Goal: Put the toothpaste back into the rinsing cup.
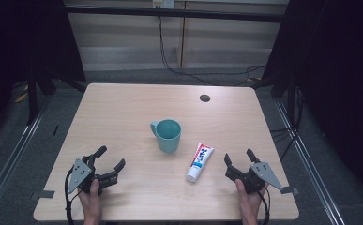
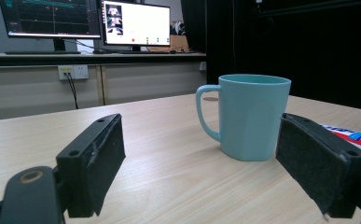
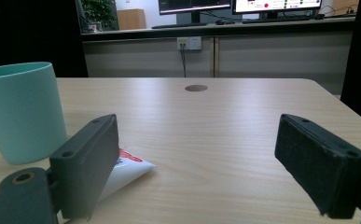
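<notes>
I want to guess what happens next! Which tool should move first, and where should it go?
Probably the right tool should slide toward the toothpaste tube. Its jaws stand wide open with nothing between them, and the tube lies flat on the table just beside it, nearer than the teal mug. The left tool is open too, but sits farther from both things.

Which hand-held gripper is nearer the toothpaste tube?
Right. The right hand-held gripper sits just right of the toothpaste tube; the left hand-held gripper is far left of it.
</notes>
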A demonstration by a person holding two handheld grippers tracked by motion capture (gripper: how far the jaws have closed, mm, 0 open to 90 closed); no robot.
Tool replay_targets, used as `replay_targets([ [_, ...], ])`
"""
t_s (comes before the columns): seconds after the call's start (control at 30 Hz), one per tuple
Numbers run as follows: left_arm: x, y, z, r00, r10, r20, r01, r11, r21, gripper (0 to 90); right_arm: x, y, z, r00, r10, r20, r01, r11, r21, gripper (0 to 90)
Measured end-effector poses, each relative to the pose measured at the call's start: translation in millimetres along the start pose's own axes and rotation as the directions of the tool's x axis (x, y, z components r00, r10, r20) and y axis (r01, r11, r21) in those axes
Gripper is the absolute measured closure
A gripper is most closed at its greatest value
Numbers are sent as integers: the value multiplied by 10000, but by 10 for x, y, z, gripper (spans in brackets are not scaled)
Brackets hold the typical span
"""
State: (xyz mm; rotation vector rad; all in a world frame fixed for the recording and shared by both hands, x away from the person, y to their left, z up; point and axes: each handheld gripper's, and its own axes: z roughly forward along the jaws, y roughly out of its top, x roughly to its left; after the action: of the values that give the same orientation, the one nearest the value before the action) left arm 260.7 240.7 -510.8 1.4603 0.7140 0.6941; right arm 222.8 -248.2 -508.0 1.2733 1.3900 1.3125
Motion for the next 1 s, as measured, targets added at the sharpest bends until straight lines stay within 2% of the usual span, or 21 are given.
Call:
replay_targets([
  [0.17, -1, 0, 0, 10000, 17, -2, -17, 10000, 3, 155, 12, 9, 21, 9999, -122, 31, 121, 9995, 294, 135],
  [0.33, -3, 0, 1, 10000, 11, 19, -11, 10000, -4, 155, 47, 12, 17, 9986, -482, 226, 470, 9977, 488, 138],
  [0.43, 0, 1, 1, 10000, 0, -1, 0, 10000, 11, 155, 48, 13, 21, 9983, -528, 228, 515, 9973, 530, 145],
  [0.57, -5, 1, 5, 10000, -35, -40, 35, 10000, -4, 155, 35, 14, 22, 9989, -412, 211, 401, 9980, 491, 201],
  [0.7, -4, 1, 4, 10000, -31, -38, 31, 10000, 4, 155, 40, 31, 53, 9992, -406, 69, 397, 9938, 1043, 218],
  [0.8, -5, 1, 5, 10000, -37, -40, 37, 10000, -7, 155, 45, 44, 65, 9993, -384, -33, 385, 9923, 1174, 224],
  [0.83, -5, 1, 4, 10000, -42, -42, 42, 10000, -1, 155, 39, 70, 65, 9995, -197, -262, 230, 9908, 1332, 224],
  [0.9, -5, 1, 4, 10000, -32, -38, 32, 10000, 0, 155, 33, 108, 61, 9987, -125, -494, 197, 9889, 1470, 228],
  [1.0, -5, 1, 4, 10000, -32, -34, 32, 10000, -2, 155, 51, 186, 74, 9984, -170, -531, 274, 9794, 2002, 185],
])
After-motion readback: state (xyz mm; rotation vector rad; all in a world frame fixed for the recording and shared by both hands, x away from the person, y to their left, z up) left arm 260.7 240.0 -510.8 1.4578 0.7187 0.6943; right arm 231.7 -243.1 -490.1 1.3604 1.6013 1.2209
